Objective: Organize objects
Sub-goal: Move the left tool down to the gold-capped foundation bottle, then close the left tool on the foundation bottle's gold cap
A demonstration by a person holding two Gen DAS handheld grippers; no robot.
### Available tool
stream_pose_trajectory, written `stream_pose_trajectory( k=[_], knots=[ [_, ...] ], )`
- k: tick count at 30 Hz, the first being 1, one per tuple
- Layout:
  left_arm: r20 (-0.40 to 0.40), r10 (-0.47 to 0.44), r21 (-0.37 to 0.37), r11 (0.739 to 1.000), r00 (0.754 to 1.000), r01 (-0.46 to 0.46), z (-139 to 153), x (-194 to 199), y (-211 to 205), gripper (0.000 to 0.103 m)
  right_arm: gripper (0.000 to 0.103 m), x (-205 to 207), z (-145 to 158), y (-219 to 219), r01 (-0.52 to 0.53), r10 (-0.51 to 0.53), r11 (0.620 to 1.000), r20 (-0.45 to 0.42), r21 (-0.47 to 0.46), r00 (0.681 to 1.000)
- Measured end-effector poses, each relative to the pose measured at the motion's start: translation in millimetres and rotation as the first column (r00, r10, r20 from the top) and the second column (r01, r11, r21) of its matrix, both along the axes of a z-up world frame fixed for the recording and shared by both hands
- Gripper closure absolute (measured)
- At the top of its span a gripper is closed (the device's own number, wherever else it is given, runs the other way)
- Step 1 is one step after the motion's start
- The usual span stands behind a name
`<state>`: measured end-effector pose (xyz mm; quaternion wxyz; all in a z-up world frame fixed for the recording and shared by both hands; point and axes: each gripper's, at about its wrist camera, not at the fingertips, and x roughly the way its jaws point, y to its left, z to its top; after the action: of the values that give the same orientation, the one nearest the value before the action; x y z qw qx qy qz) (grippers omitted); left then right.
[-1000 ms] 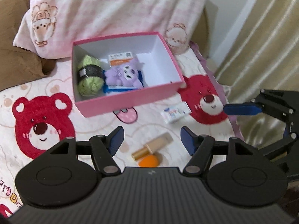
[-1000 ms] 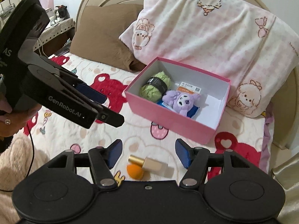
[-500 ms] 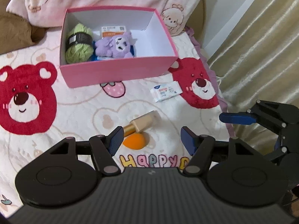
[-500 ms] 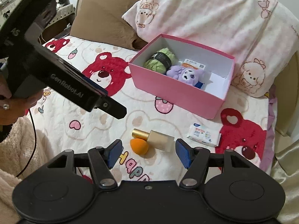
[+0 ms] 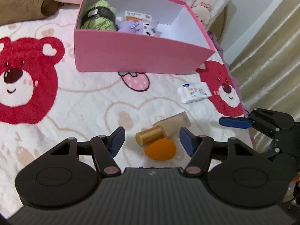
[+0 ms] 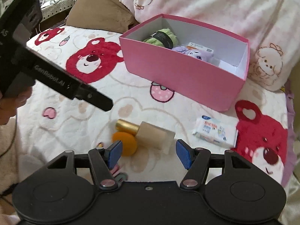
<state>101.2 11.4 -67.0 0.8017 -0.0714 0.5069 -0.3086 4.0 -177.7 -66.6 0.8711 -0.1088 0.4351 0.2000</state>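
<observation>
Both grippers lowered toward bed (image 5: 78, 101). Left gripper (image 5: 151, 138) jaws apart, narrowed slightly, framing bottle (image 5: 163, 128) and sponge (image 5: 160, 149), nothing clamped. Right gripper (image 6: 148, 153) jaws apart, empty. Pickup for box (image 5: 138, 56) likely next.

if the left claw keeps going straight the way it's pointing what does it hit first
Probably the orange sponge, which lies touching the gold-capped bottle between the open left claw fingers; depth is hard to judge.

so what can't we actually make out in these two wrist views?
- Pink box floor: its near wall hides it in both views.
- Card in the box: print too small; purple plush covers its lower edge.
- Wipes packet label: too small and blurred.
- Left tongs tips: right view shows only the black side.
</observation>
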Motion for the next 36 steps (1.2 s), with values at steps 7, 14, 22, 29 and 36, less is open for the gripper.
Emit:
stream_pose_trajectory(
  k=[7,14,22,29,36],
  knots=[
    [-0.077,0.062,-0.068,0.995,0.995,-0.068,-39.5,8.0,1.3,0.055,0.035,26.1,-53.9,-3.3,0.029,-0.031,0.999,-0.063,-0.040,0.998],
    [-0.147,0.114,-0.100,0.987,0.983,-0.129,-74.6,12.3,-4.6,0.072,0.036,28.5,-69.4,-8.8,0.047,-0.042,0.997,-0.072,0.063,0.996],
    [-0.139,0.133,-0.119,0.982,0.981,-0.150,-77.2,14.9,-4.6,0.074,0.041,45.0,-69.3,-14.0,0.101,-0.085,0.983,-0.111,0.152,0.990],
    [-0.120,0.139,-0.118,0.981,0.983,-0.153,-76.8,25.9,-4.8,0.073,0.030,56.8,-70.7,-8.8,0.140,-0.119,0.973,-0.122,0.184,0.985],
    [-0.038,0.103,-0.026,0.994,0.994,-0.104,-78.0,30.4,-20.2,0.075,0.031,72.3,-78.9,9.1,0.196,-0.186,0.977,-0.113,0.083,0.976]
  ],
)
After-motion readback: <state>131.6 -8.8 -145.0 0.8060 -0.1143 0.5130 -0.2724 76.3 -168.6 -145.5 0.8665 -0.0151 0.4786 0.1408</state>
